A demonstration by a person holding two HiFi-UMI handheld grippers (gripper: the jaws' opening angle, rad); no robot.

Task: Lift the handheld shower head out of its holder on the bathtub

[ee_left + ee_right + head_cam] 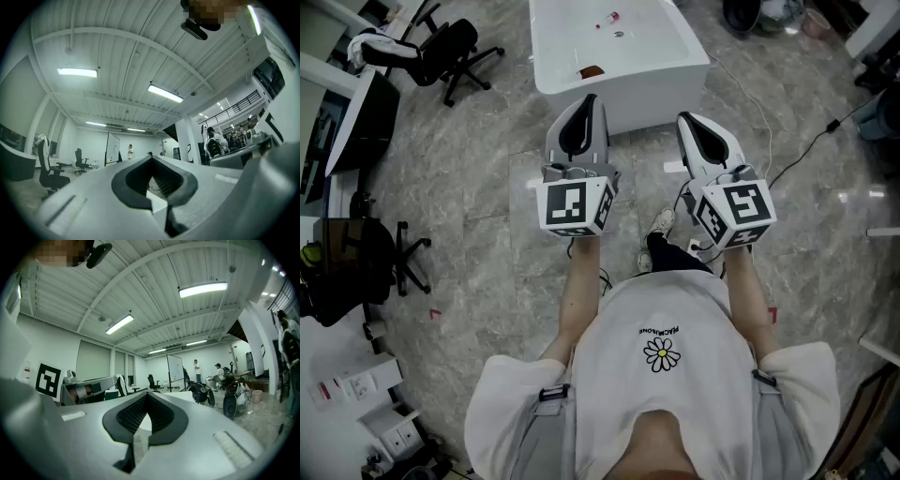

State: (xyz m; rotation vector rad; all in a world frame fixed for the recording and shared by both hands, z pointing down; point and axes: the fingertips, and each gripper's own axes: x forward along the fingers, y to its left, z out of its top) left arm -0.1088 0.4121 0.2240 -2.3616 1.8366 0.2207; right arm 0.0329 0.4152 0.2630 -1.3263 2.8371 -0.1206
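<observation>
1. Two grippers up and level in front of the person. The left gripper (587,99) and the right gripper (688,119) both point at the white bathtub (656,94) just ahead, and neither touches it.
2. Tool state: the left gripper view shows the jaws pressed together at the tips with nothing between them. The right gripper view shows the same, shut and empty.
3. Where's the shower head? From here I can't pick it out. The head view shows only the near end of the tub, with a small red thing (610,17) and a brown thing (592,71) inside, and no holder or hose in view. It is likely further along the rim.
4. Step in hand, as I read it: close in and find the holder, since nothing has been reached yet.
5. Doing it well would mean opening one gripper wide before arriving and coming at the handle squarely. It should clamp the narrow neck, not the wide face, then lift straight up along the holder so the head clears without snagging.
6. Room to move: the marble floor (487,169) ahead is open up to the tub wall.
7. Mind the cable (797,155) trailing on the right and the office chair (455,52) on the left. The near rim is a hard edge to keep the jaws off.
</observation>
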